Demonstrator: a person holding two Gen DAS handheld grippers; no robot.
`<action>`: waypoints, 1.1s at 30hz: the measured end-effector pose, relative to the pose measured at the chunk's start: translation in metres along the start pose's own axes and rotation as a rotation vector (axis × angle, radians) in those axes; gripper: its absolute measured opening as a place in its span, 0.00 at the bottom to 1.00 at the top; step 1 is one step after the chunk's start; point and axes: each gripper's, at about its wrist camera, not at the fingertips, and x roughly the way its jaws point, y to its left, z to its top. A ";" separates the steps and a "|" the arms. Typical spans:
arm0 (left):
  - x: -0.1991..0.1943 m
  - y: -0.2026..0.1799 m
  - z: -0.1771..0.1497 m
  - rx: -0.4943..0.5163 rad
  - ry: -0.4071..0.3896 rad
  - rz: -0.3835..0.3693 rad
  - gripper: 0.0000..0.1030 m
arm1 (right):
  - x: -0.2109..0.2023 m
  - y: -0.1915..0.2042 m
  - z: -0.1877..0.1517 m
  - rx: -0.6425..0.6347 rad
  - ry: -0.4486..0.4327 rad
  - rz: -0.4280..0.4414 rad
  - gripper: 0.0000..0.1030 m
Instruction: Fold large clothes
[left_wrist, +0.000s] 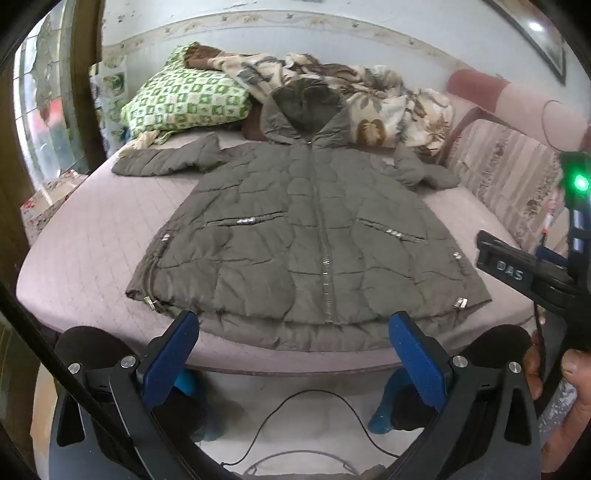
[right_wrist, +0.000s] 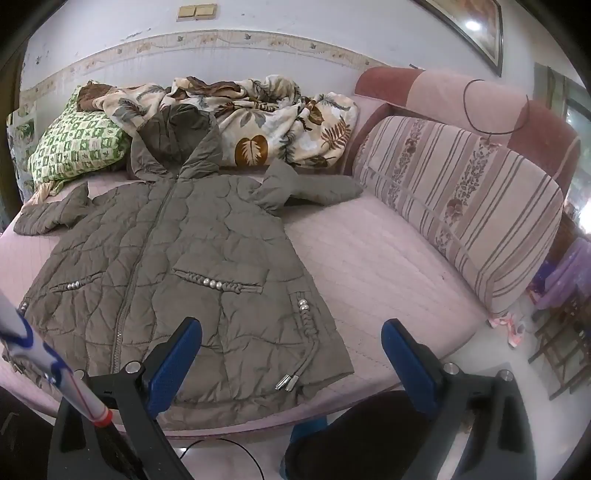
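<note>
We're looking at an olive-grey quilted coat spread face up on the pink quilted bed, zipped along the middle, with stitched puffy panels. Two slanted pockets carry braided trim with small silver beads, and metal-tipped drawcords lie at both hem corners. Its long axis runs from the bed's near edge toward the wall: hem at the near edge, hood pointing away, resting against the leaf-print blanket. Both sleeves stick out sideways from the shoulders, one reaching toward the green checked pillow, the other toward the striped cushion at the bed's side. Our left tool hangs over the hem with its blue pads spread wide, gripping nothing. Our right tool hovers at the coat's hem corner, equally spread and empty.
</note>
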 end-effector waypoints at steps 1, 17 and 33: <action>-0.001 -0.002 -0.001 0.007 0.005 -0.014 0.99 | -0.003 0.009 0.004 0.000 0.003 -0.007 0.97; -0.015 0.000 -0.007 -0.006 -0.012 -0.073 0.99 | -0.024 0.008 0.004 -0.003 -0.033 -0.016 0.97; -0.032 0.009 0.015 -0.001 -0.065 0.100 0.99 | -0.033 0.005 0.006 -0.003 -0.040 0.009 0.97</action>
